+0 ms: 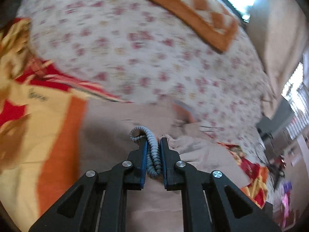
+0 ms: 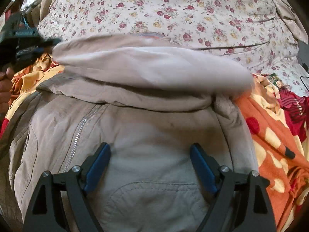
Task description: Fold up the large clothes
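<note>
1. The big beige jacket point(image 2: 158, 127) lies on a bed. Under it are a flowery sheet point(image 2: 193, 13) and an orange and yellow blanket point(image 2: 274, 145). Its zipper point(image 2: 81, 129) runs down the side nearer the left gripper.

2. One sleeve point(image 2: 150, 65) is up in the air, stretched across the top of the jacket. It looks blurry in the right camera view, so I think it is moving.

3. The left gripper point(image 1: 153, 145) is squeezed shut on the grey ribbed cuff point(image 1: 152, 148) at the end of that sleeve. The cuff is bunched up between the blue pads point(image 1: 144, 154). The left gripper point(image 2: 29, 46) also shows, blurry, at the left edge of the right camera view.

4. The right gripper point(image 2: 150, 150) has its tongs wide open. Nothing is between them. It hovers over the lower middle of the jacket. I cannot tell if it touches the cloth.

5. The step now looks like folding the sleeve over the body of the jacket.

6. To do it well, keep the cuff pinched tight so it does not slip out.

7. Carry the sleeve flat across the jacket, not twisted.

8. The right gripper could press down on the jacket so it does not slide on the blanket.

9. Lay the cuff down inside the jacket's edge, then let go.

10. Watch out: a hard pull could drag the whole jacket and make wrinkles.
</note>
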Demonstrator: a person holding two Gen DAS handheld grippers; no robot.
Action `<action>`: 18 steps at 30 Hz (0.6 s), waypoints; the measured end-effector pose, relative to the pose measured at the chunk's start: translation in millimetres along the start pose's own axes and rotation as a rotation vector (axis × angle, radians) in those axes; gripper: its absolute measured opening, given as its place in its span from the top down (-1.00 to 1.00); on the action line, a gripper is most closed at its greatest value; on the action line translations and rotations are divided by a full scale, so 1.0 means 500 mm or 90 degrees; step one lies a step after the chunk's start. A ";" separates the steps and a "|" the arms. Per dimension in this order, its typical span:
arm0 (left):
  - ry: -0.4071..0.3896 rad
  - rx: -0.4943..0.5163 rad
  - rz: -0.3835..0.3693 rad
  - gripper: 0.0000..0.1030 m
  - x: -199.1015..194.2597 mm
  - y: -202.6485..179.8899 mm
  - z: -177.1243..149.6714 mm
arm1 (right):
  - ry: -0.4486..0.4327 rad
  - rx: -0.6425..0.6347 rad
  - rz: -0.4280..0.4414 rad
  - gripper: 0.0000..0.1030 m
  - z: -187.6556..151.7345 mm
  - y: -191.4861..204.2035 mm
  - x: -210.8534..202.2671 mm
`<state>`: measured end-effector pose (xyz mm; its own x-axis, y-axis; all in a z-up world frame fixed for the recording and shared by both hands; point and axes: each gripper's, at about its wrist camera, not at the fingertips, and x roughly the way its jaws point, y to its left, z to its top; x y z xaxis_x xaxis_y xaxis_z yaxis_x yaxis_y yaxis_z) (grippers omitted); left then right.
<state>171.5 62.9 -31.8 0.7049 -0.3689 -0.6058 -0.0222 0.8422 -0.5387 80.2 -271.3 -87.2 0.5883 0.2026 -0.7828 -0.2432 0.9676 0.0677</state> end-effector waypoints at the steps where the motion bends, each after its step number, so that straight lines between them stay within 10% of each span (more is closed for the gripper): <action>1: 0.006 -0.002 0.019 0.89 0.000 0.015 0.001 | 0.000 0.000 0.000 -0.70 0.000 0.000 0.000; 8: 0.033 0.025 0.069 0.85 0.019 0.034 -0.015 | 0.000 0.000 0.000 -0.72 0.000 0.001 -0.001; 18: -0.071 0.054 0.210 0.50 -0.025 0.043 0.001 | 0.000 0.002 0.001 -0.79 0.003 0.004 -0.002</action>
<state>162.4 86.1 -35.6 0.7425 -0.0301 -0.6691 -0.2067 0.9399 -0.2716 80.5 -269.3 -85.5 0.5880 0.2037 -0.7828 -0.2417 0.9678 0.0702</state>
